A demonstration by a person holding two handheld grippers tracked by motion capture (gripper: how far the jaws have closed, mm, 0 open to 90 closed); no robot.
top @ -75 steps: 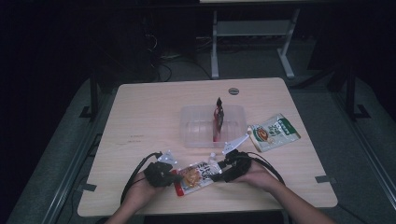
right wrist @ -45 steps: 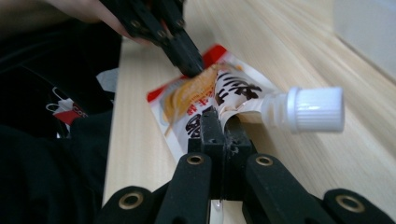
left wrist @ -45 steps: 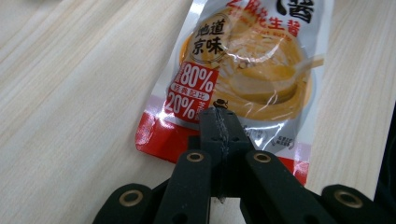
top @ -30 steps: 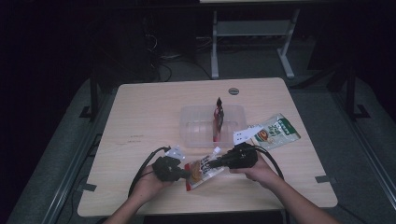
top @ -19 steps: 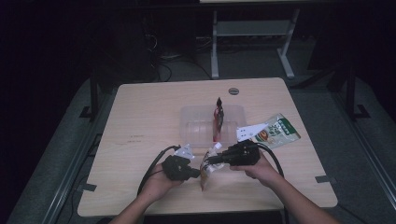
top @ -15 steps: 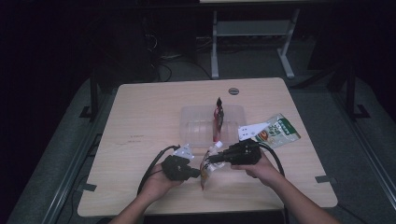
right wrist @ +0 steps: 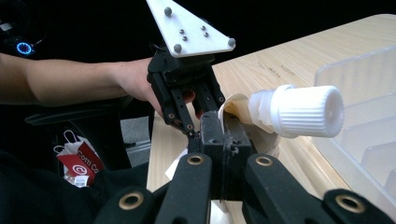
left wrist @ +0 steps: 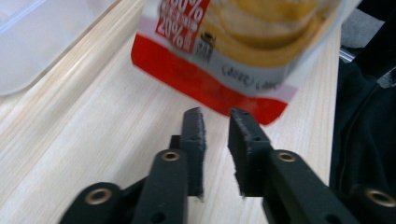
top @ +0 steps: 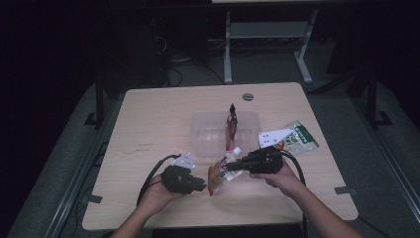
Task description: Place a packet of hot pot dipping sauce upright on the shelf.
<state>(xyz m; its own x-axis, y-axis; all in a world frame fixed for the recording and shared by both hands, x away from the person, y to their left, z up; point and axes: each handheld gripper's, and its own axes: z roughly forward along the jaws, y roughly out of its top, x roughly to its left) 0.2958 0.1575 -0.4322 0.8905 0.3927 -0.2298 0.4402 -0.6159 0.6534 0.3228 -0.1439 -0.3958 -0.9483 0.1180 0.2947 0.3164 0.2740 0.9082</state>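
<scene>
A spouted snack pouch [top: 217,177] with a red and white print and a white screw cap [top: 236,150] hangs tilted just above the table's near middle. My right gripper [top: 229,166] is shut on its top edge beside the cap [right wrist: 299,110], its jaws [right wrist: 219,122] pressed together on the foil. My left gripper [top: 202,185] sits just left of the pouch's lower end. Its jaws [left wrist: 216,116] have just been opening and stand slightly apart with nothing between them. The pouch's red bottom edge [left wrist: 219,88] hangs a little ahead of them.
A clear plastic container [top: 208,134] stands behind the pouch at mid-table, with a dark red pouch [top: 231,119] upright in it. A green packet [top: 300,139] lies to its right. The person's dark clothing is close at the table's near edge.
The left jaws have come apart and let go of the pouch's bottom edge. The right gripper has raised the pouch a little, tipping it more upright.
</scene>
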